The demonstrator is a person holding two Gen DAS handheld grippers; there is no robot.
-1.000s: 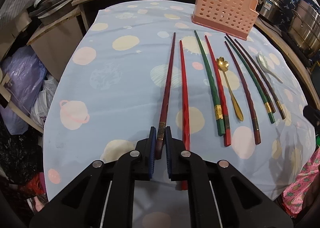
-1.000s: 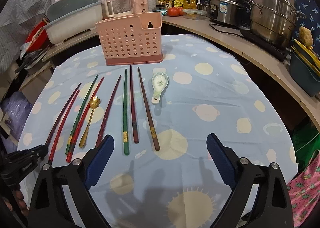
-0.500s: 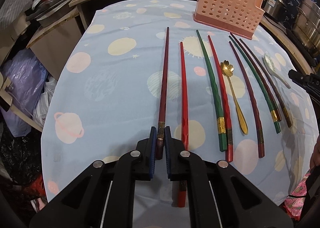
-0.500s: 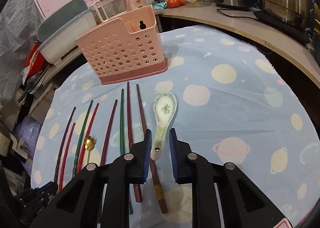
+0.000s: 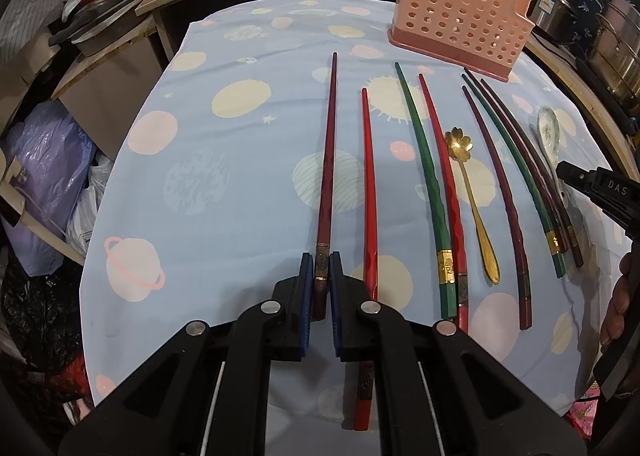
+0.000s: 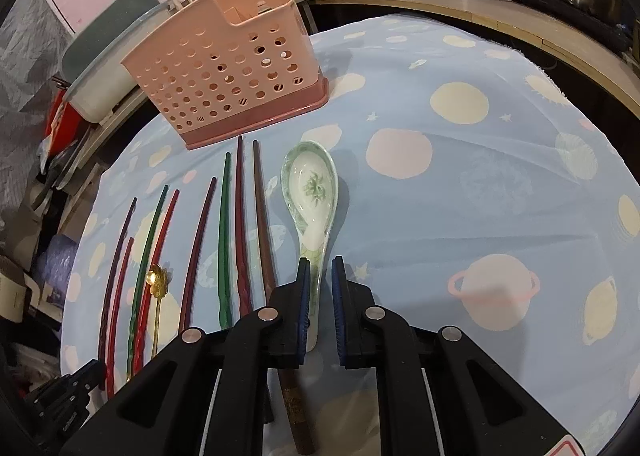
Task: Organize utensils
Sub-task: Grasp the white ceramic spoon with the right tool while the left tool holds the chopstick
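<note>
Your left gripper [image 5: 321,280] is clamped on the thick butt end of the dark maroon chopstick [image 5: 326,160], whose shaft runs straight ahead from the pads toward the far side of the table. It looks like a light, stiff, lacquered stick, so held this far back it will likely swing at the tip and could twist between the pads; I'd keep the squeeze firm. Just to the right of this claw lies the red chopstick [image 5: 369,192], its butt passing under the right finger.

Your right gripper [image 6: 320,296] is narrowed around the handle of the ceramic soup spoon [image 6: 312,196], the bowl lying ahead of the fingertips. The left pad seems to touch the handle, but a sliver of gap shows by the right pad, so I can't tell whether the grip is fully made. Treat the spoon as glazed, slippery, brittle and bowl-heavy. Left of this claw sit the remaining chopsticks and the gold spoon [image 6: 157,280].

Ahead and to the left stands the pink perforated caddy [image 6: 224,68], upright, presumably where both pieces go.
</note>
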